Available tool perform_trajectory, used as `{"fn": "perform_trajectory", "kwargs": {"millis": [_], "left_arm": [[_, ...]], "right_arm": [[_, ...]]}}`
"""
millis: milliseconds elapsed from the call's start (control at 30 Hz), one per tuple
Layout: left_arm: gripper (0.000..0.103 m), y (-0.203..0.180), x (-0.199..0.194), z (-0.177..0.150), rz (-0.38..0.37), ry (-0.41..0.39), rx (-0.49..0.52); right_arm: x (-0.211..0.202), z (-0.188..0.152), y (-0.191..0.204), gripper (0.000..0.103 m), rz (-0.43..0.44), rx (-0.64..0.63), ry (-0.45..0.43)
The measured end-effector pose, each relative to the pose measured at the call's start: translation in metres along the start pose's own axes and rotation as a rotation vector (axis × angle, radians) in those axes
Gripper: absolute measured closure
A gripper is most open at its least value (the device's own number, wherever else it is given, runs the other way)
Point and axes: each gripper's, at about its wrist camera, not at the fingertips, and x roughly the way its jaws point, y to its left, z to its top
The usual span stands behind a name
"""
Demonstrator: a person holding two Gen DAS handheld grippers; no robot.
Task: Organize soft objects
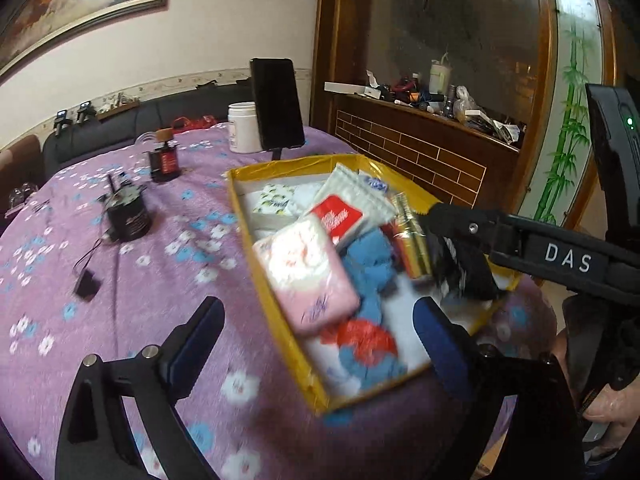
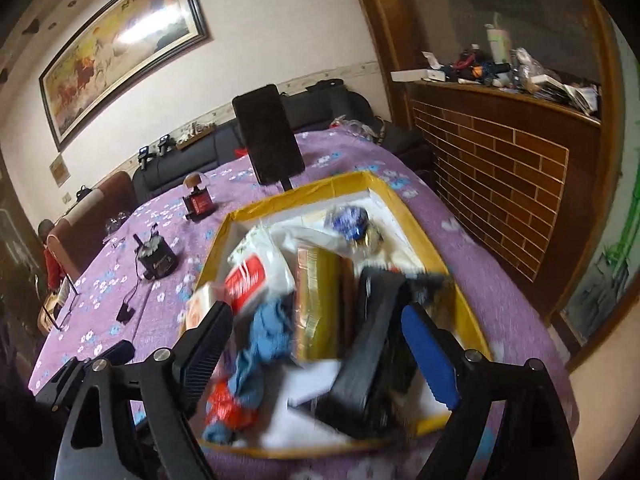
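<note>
Yellow box (image 1: 276, 312) at the counter (image 1: 120, 280) near edge, right of centre. Packed inside: pink pack (image 1: 308, 276) along the left wall, white pack (image 1: 352, 204) with red label behind it, blue cloth (image 1: 370, 256) at the middle, red-and-blue cloth (image 1: 368, 344) at the near end, gold tube (image 1: 408, 236) toward the right wall.

Left tongs (image 1: 320, 328) spread wide, nothing between, hovering over the box's near left wall. Right tongs (image 2: 316, 340) likewise spread wide, empty, above the box's near right part; dark item beneath, blurred, not identifiable.

Handling, as judged: packs light, compressible, film-wrapped and likely slippery; best taken across the short width at mid-body. Cloths limp, no fixed shape; pinch a bunched fold. Tube stiff, prone to roll.
</note>
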Motion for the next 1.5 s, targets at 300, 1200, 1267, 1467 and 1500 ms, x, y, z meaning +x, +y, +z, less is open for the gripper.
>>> {"fn": "perform_trajectory", "kwargs": {"millis": [300, 1200, 1267, 1467, 1500], "left_arm": [[0.001, 0.004, -0.045, -0.03, 0.049, -0.037, 0.029], [0.0, 0.004, -0.088, -0.074, 0.278, -0.049, 0.154], [0.0, 0.003, -0.087, -0.075, 0.282, -0.046, 0.165], [0.0, 0.002, -0.087, -0.075, 0.282, -0.046, 0.17], [0.0, 0.002, -0.087, -0.075, 0.282, -0.046, 0.172]], "right_arm": [[-0.05, -0.042, 0.02, 0.011, -0.086, -0.021, -0.104], [-0.073, -0.088, 0.038, 0.006, -0.132, -0.034, -0.143], [-0.072, -0.088, 0.038, 0.006, -0.131, -0.037, -0.136], [-0.07, -0.088, 0.038, 0.006, -0.135, -0.036, -0.131], [-0.07, -0.088, 0.038, 0.006, -0.133, -0.036, -0.131]]}}
